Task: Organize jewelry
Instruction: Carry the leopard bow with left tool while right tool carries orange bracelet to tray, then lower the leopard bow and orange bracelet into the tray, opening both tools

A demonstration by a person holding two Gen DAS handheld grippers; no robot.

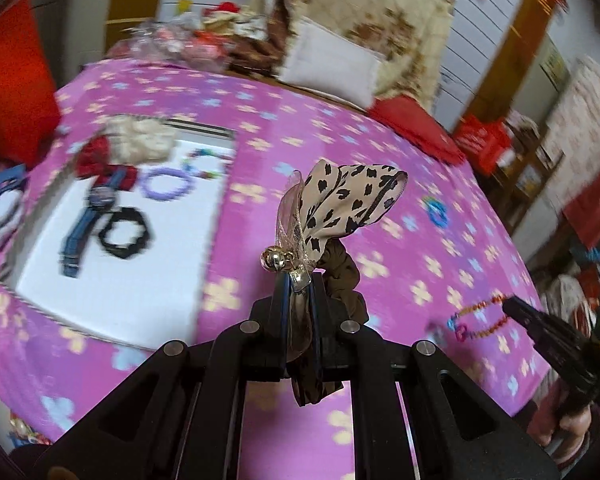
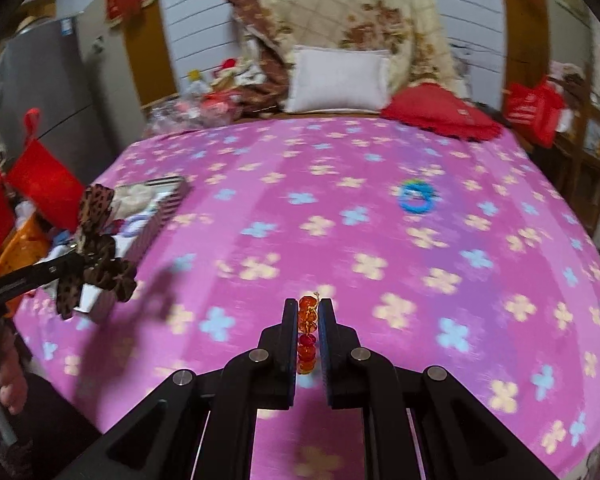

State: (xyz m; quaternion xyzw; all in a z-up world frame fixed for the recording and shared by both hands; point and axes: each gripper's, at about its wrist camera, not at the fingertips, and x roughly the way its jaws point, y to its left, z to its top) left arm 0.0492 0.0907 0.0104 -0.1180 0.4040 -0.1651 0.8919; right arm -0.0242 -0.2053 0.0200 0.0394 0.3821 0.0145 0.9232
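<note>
The white tray [image 1: 112, 292] lies on the bed's left side, nearer the left gripper [image 1: 296, 280], clamped on a leopard-print scrunchie [image 1: 340, 208], than the right gripper [image 2: 308, 320], clamped on a beaded bracelet [image 2: 306, 332].

You find no writing legible here: the red bag [image 2: 534, 110] by the bed carries pale marks, and the grey cabinet [image 2: 48, 80] a small sticker, both too blurred to read.
</note>
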